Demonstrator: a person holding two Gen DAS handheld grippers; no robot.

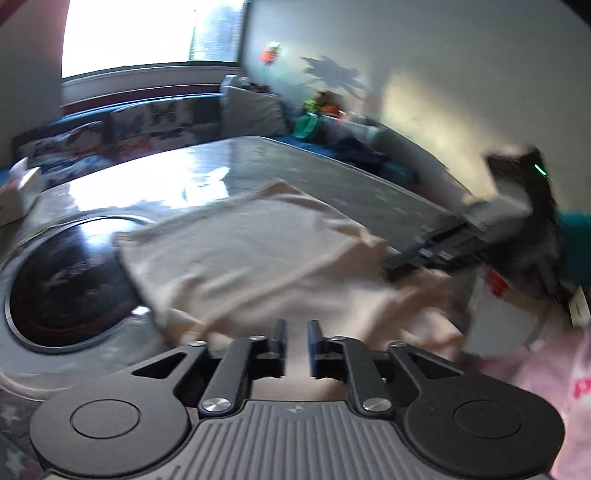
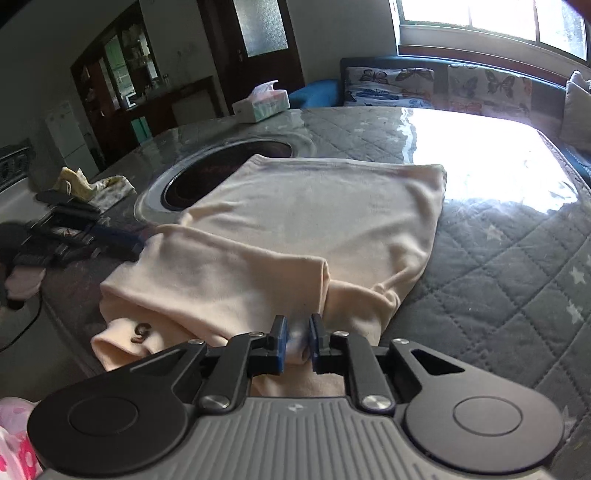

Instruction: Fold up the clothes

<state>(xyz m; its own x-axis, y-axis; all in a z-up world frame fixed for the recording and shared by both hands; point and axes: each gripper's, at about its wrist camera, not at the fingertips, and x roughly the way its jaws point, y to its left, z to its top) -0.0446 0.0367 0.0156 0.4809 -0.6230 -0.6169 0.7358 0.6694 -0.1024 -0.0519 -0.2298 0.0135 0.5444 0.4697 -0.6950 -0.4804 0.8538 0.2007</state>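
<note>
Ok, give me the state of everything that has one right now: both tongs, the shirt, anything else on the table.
Left tongs: open, nothing between them.
Right tongs: shut on the shirt's near edge.
Shirt: partly folded, lying on the table.
Tissue box: open, a tissue sticking up.

I am working in a home's living and dining room. Beyond my jaws a table (image 2: 498, 236) under a quilted grey cover carries a built-in round cooktop (image 2: 221, 162) and a tissue box (image 2: 260, 105). Farther off stand a butterfly-print sofa (image 2: 439, 83) beneath a window (image 2: 491, 18), a glass-fronted cabinet (image 2: 122, 70) and a wooden door (image 2: 258, 33).
</note>
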